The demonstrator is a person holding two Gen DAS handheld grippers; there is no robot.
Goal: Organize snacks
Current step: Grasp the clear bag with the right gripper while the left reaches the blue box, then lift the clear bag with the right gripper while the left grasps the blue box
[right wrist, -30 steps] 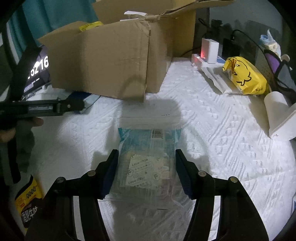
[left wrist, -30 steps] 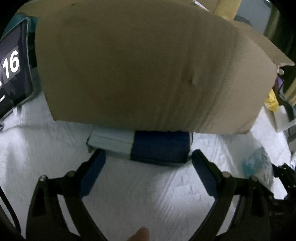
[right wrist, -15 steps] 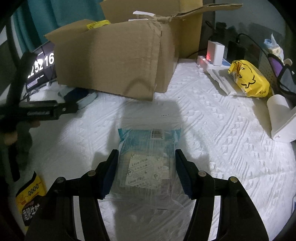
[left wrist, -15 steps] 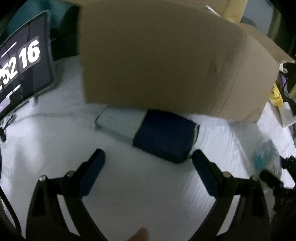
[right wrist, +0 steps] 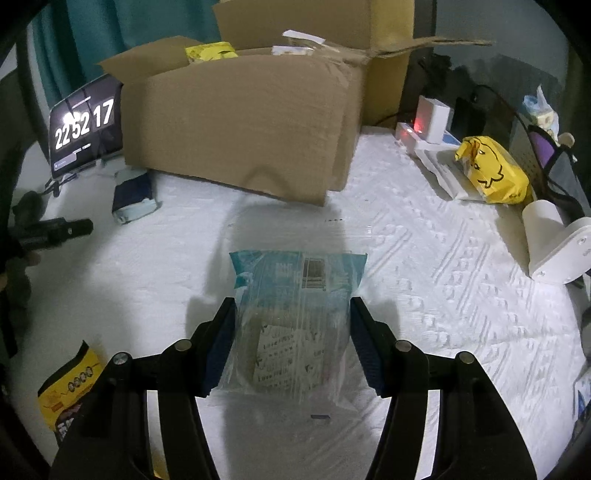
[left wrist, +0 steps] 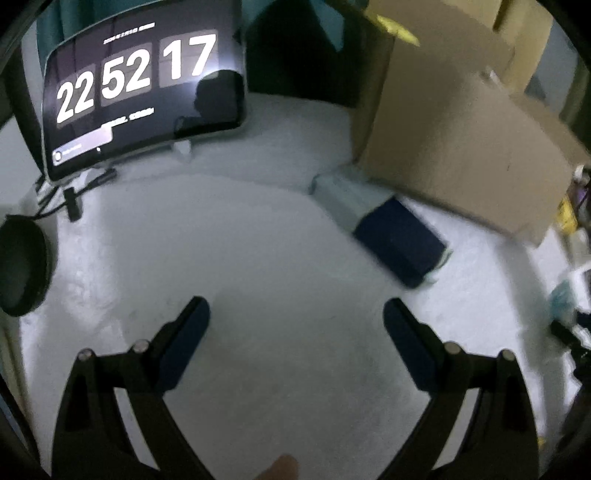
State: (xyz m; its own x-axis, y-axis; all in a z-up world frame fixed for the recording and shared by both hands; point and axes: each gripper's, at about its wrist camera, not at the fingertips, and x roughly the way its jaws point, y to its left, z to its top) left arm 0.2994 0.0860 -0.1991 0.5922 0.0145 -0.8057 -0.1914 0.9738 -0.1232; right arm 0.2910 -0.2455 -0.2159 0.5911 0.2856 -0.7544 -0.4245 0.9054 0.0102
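Left claw (left wrist: 295, 317) agape above white cloth (left wrist: 258, 258); navy packet (left wrist: 395, 240) beside cardboard box (left wrist: 461, 147)

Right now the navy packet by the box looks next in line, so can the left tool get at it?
Probably yes. The left tool is open and empty, and only bare white cloth lies between it and the navy packet, which sits clear of the box.

- Looked like a home bedroom: white quilted bedspread (right wrist: 424, 258) underfoot, teal curtain (right wrist: 122, 26) behind.
- Held a tablet clock (left wrist: 136, 96), open cardboard box (right wrist: 243, 129), charger (right wrist: 434, 118) along the far edge.
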